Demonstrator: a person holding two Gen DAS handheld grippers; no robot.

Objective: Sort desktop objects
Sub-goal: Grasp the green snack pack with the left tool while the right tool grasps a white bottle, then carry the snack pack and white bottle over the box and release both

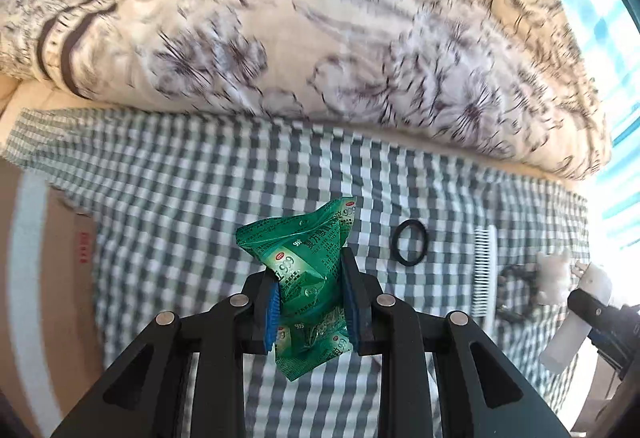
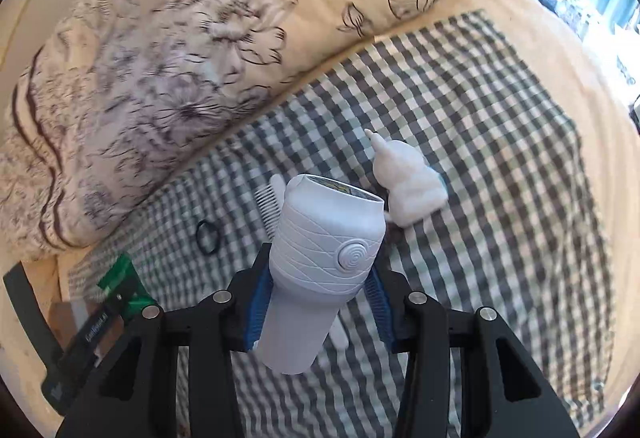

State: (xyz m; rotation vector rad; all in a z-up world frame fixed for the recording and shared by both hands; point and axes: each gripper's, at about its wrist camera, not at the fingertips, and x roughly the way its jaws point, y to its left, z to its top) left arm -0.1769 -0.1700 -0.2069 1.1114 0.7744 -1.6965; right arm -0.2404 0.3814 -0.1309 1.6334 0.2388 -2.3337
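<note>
The left gripper (image 1: 310,302) has its blue-padded fingers (image 1: 273,312) pinching a crumpled green sachet (image 1: 308,274), which is lifted off the checked cloth (image 1: 200,178); part of the packet sticks up past the fingertips and a part hangs down behind them. The checked cloth is the landmark here — it is spread over a bed, not a desk, and a flower-patterned quilt (image 1: 320,38) is bunched along its far edge.

On the cloth, to the right of the sachet, lies a black hair tie (image 1: 409,242). Further right a white comb (image 1: 485,272) rests flat, and beyond it a small white figurine (image 2: 404,184) sits near the cloth's middle in the right wrist view. A dark item next to the figurine is too blurred to name. At the cloth's left edge a brown cardboard box (image 1: 60,258) with pale tape borders the fabric.

The right gripper (image 2: 318,308) has its fingers (image 2: 260,306) clamped around the lower body of a white flashlight (image 2: 320,262) — held above the cloth, lens end pointing away from the camera, with a round ribbed button on its side. From this view the sachet shows at the cloth's left edge.
</note>
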